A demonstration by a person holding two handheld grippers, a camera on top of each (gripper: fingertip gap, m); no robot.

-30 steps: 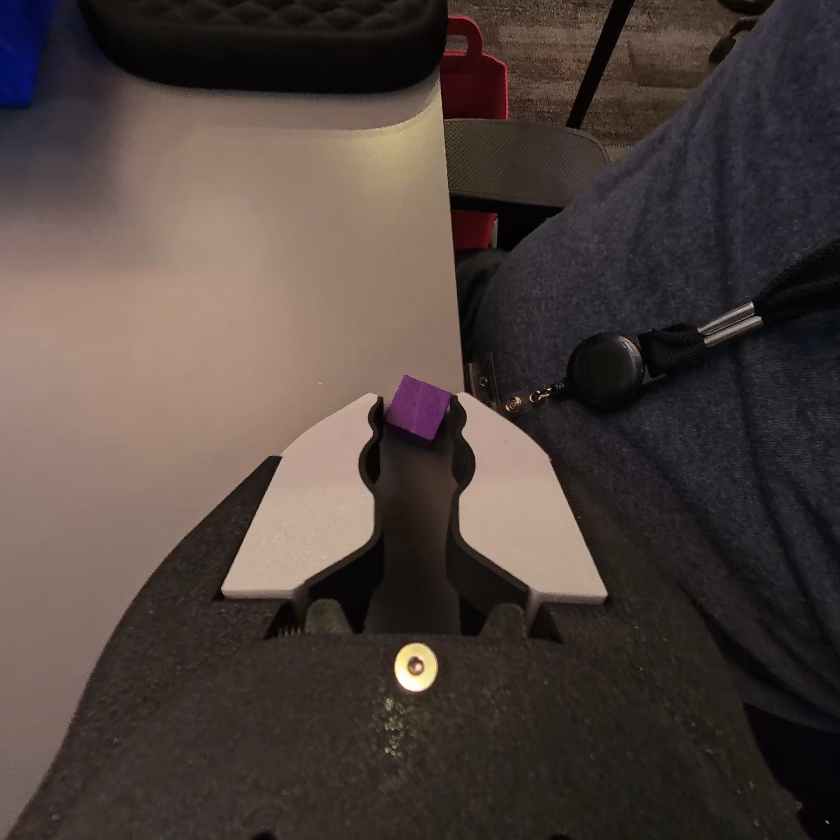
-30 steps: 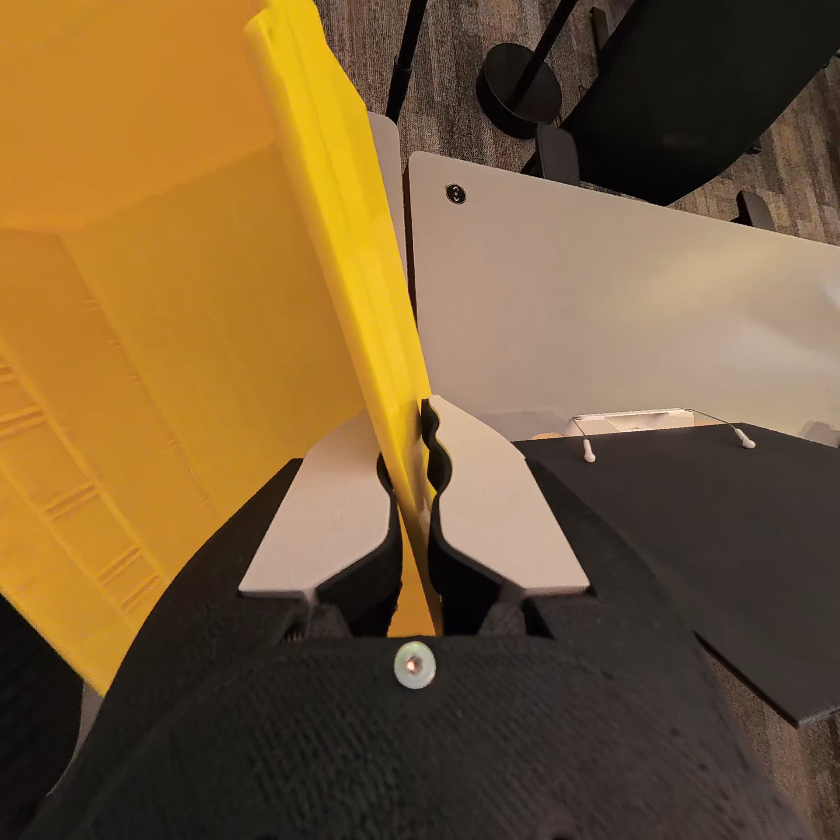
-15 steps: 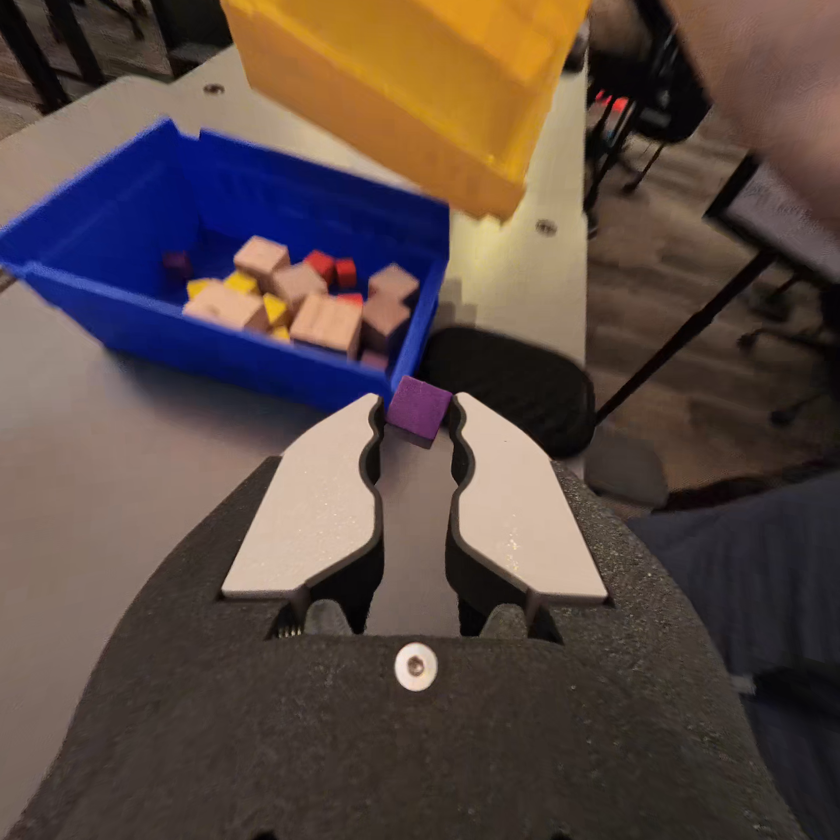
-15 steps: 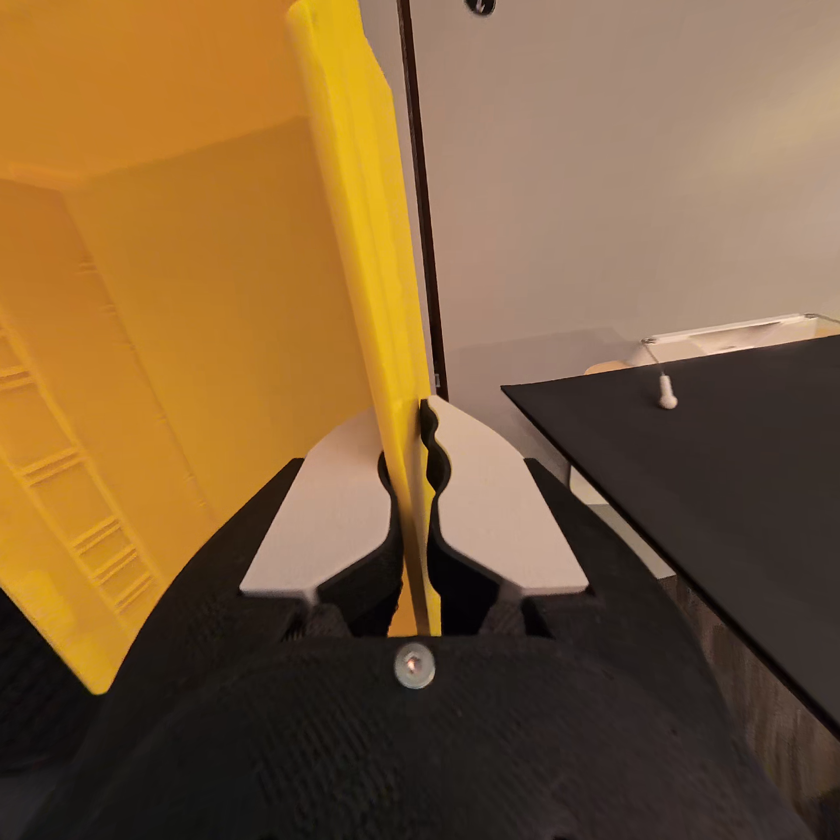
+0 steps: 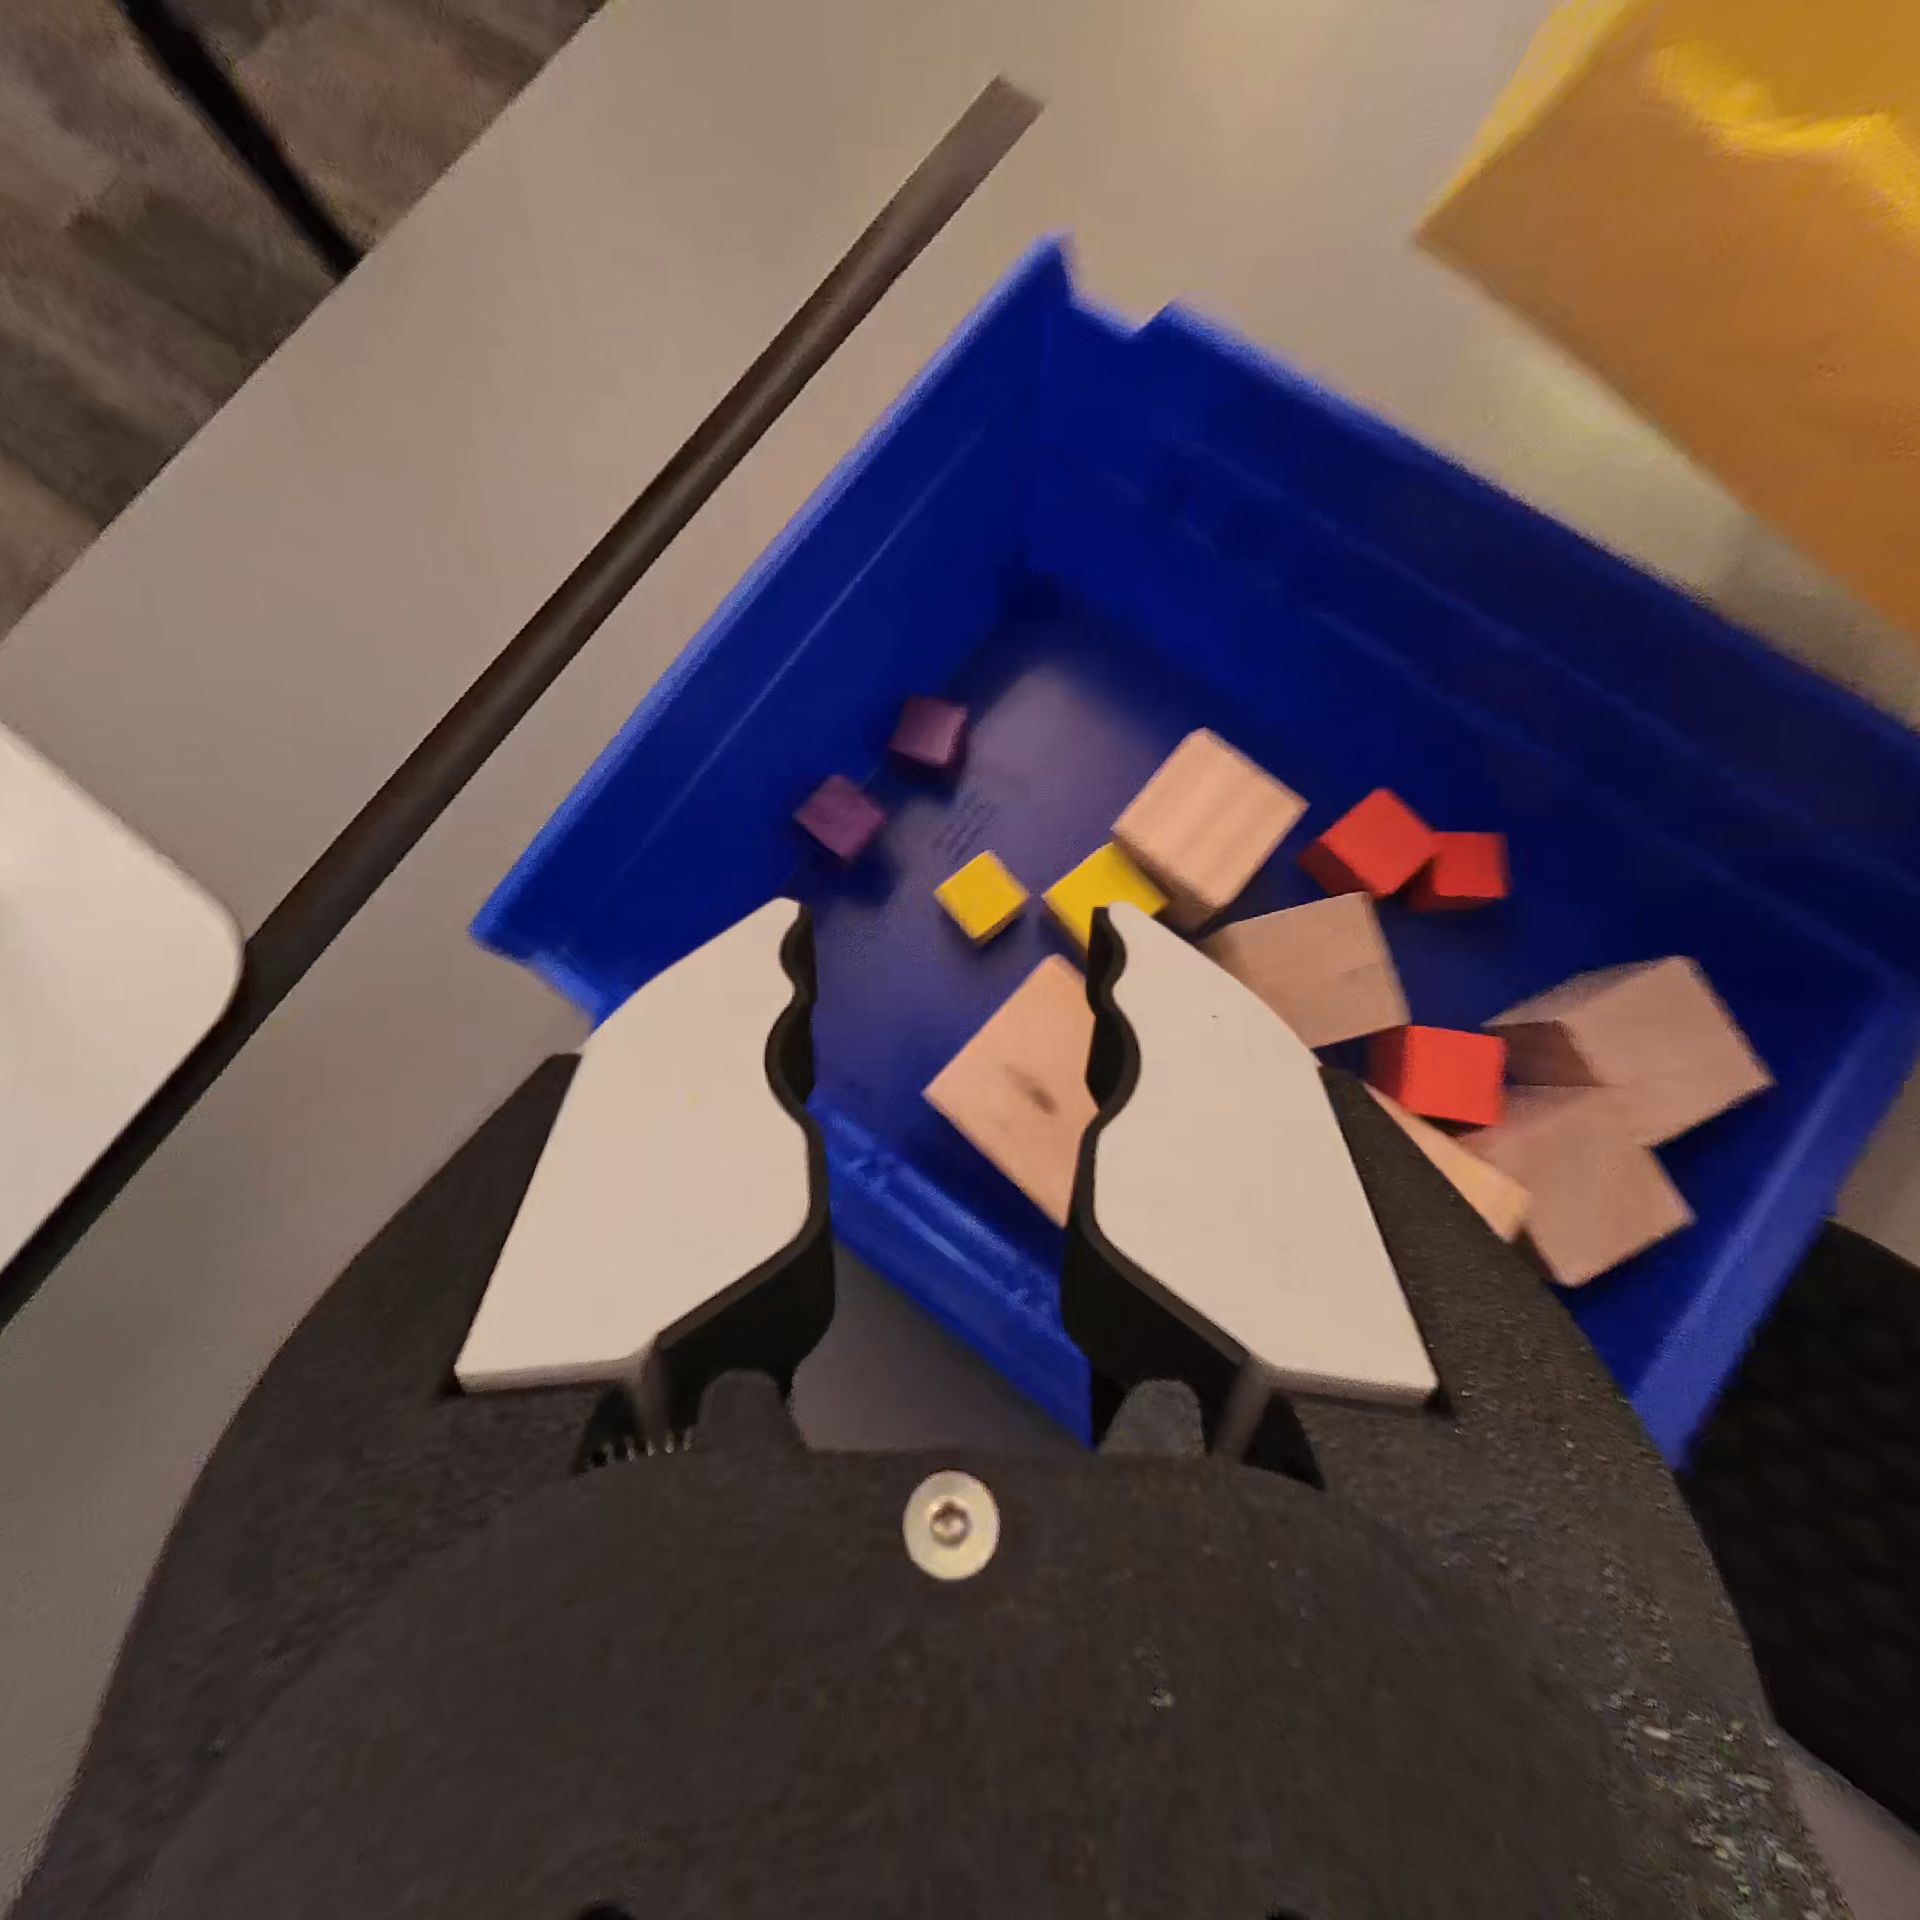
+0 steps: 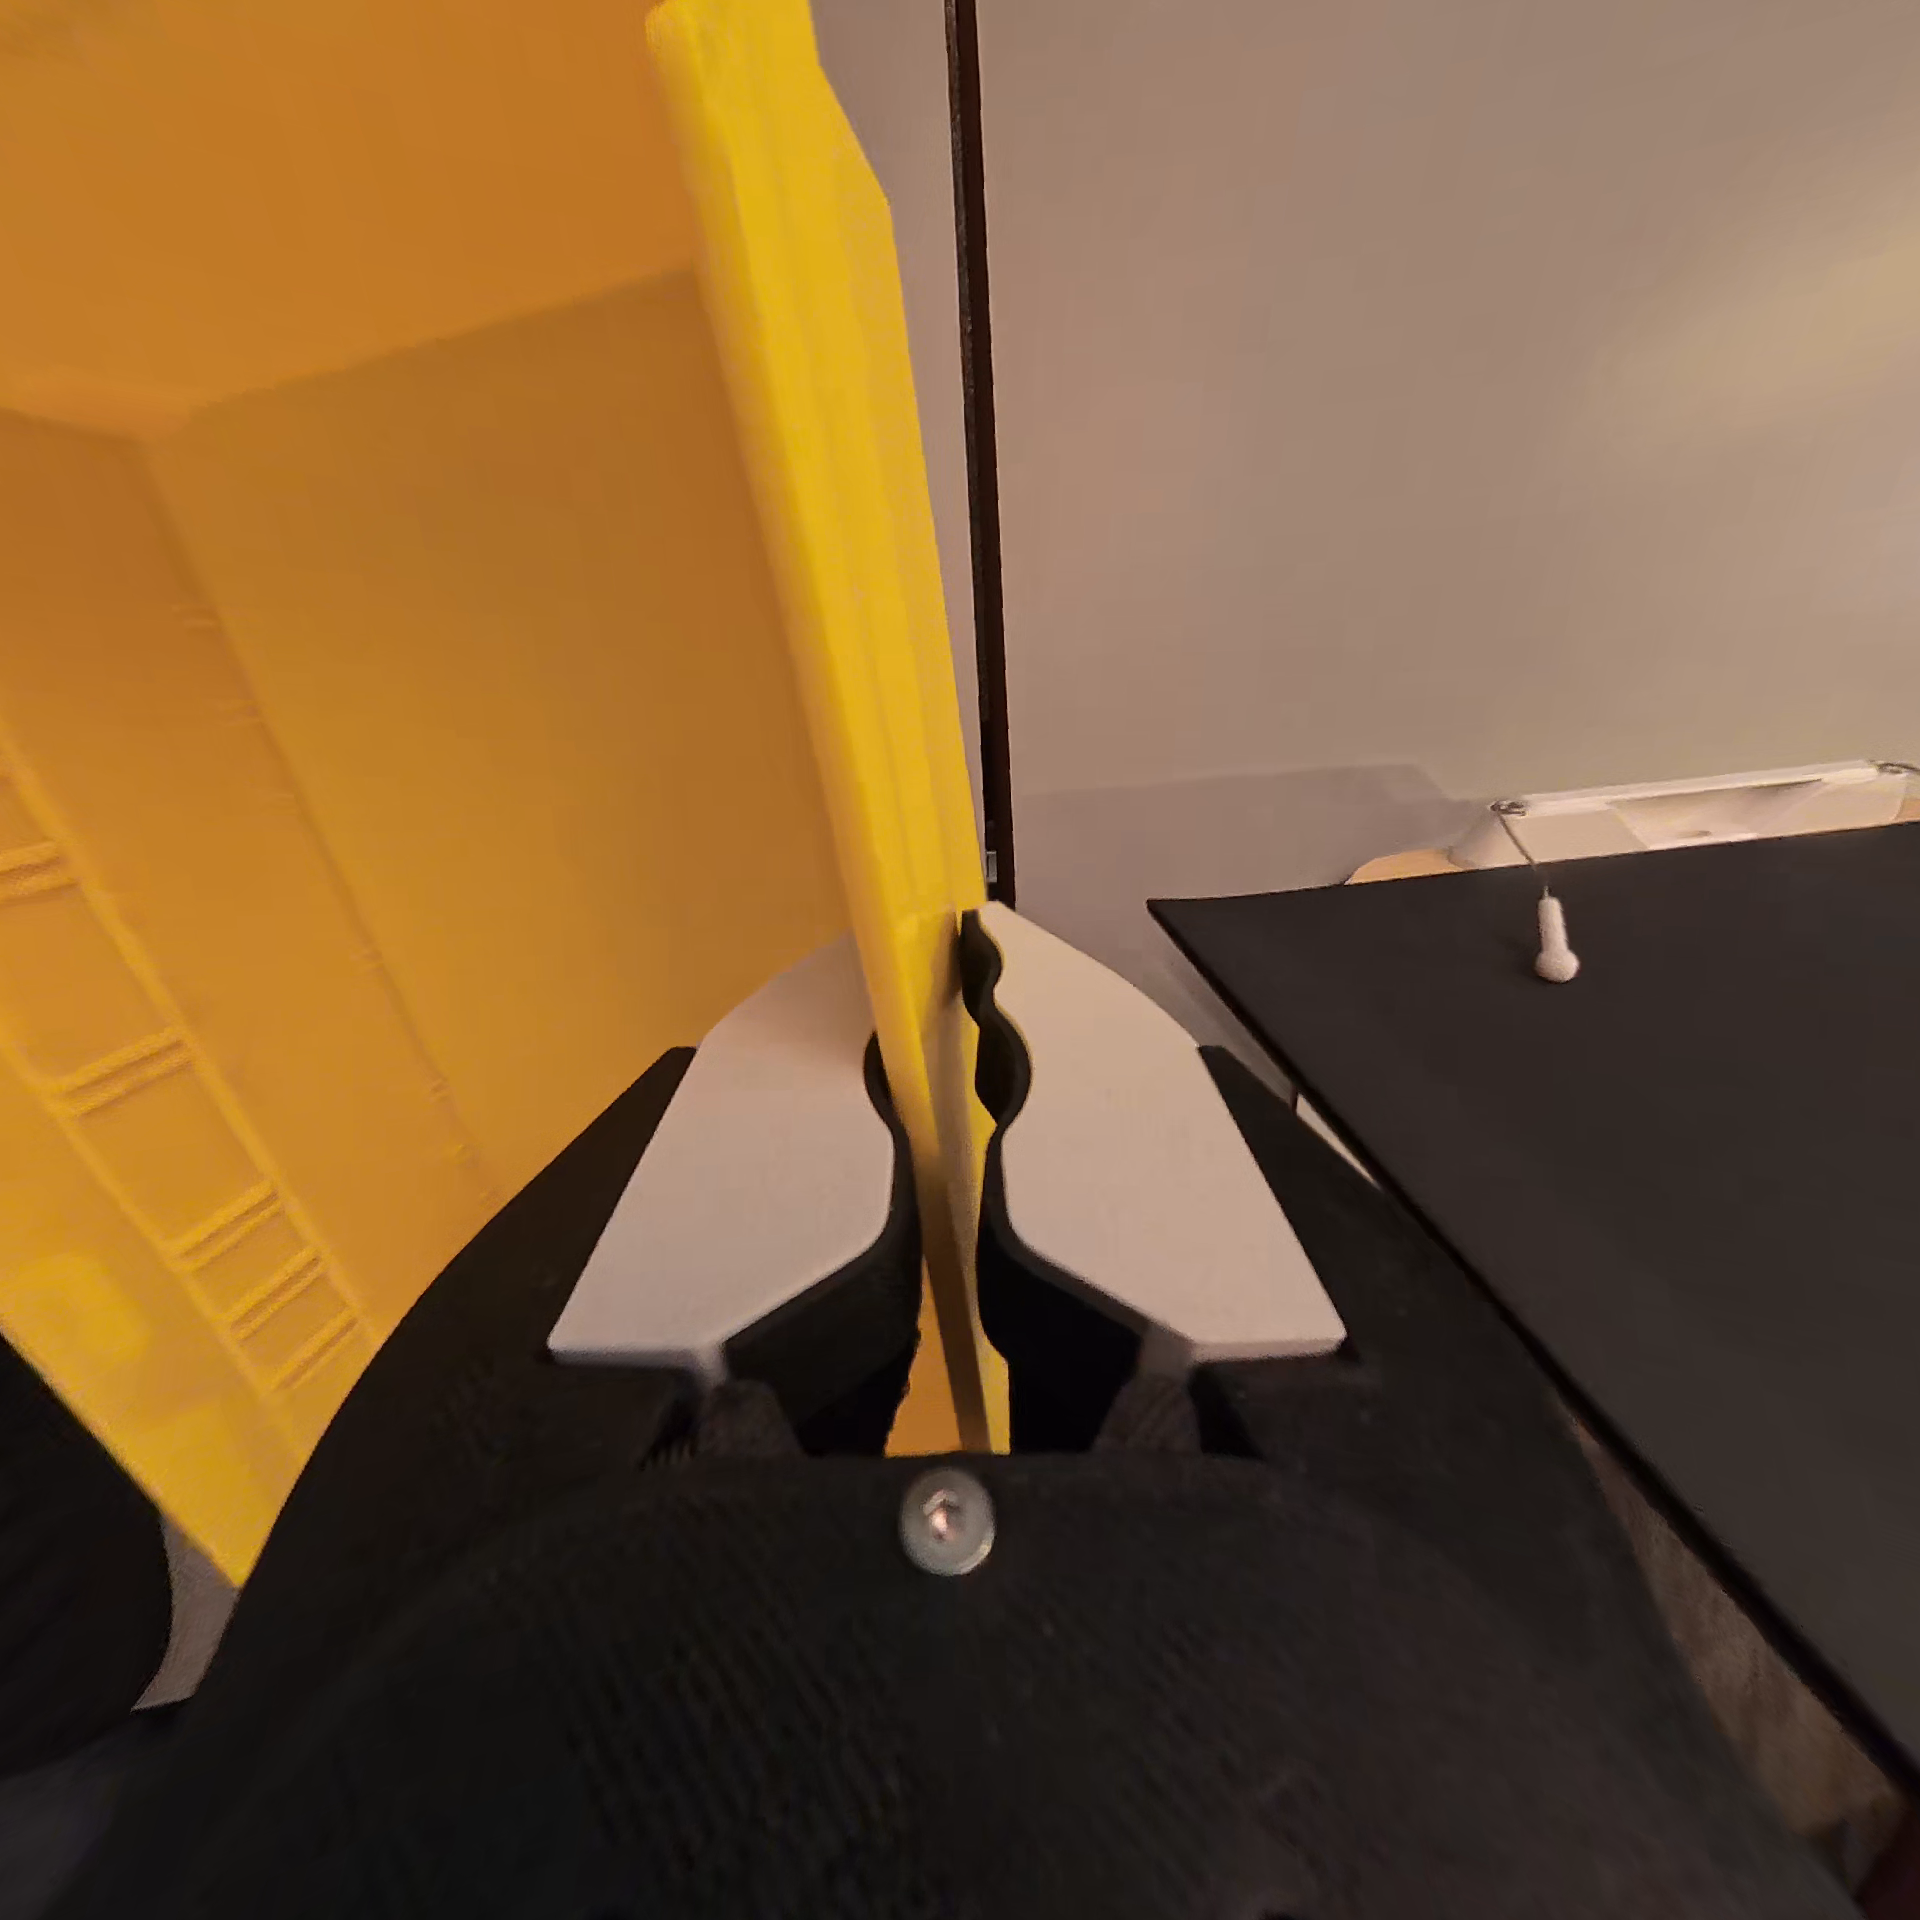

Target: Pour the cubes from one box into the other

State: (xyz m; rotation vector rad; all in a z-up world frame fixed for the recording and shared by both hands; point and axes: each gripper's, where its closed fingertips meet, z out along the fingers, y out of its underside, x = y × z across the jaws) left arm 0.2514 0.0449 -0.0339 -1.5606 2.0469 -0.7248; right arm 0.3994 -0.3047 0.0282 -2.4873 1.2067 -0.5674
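Observation:
In the left wrist view my left gripper (image 5: pixel 945 925) is open and empty, hovering over the near end of the blue box (image 5: pixel 1299 540). The box holds several cubes: two small purple cubes (image 5: pixel 840 818), yellow ones (image 5: pixel 980 896), red ones (image 5: pixel 1374 842) and larger tan wooden ones (image 5: pixel 1210 816). The yellow box (image 5: pixel 1714 270) hangs in the air at the upper right. In the right wrist view my right gripper (image 6: pixel 940 925) is shut on the side wall of the yellow box (image 6: pixel 821 520), which is tipped and shows an empty inside.
The boxes are over a grey table (image 5: pixel 436 436) with a dark seam (image 5: pixel 644 561) between its two tops. A black board (image 6: pixel 1610 1195) with a small white weight on a string (image 6: pixel 1555 945) lies to the right in the right wrist view.
My left gripper swung from the table edge to over the blue box and opened; the purple cube it held has left its grasp. A second purple cube now lies in the blue box. My right gripper keeps its hold on the yellow box.

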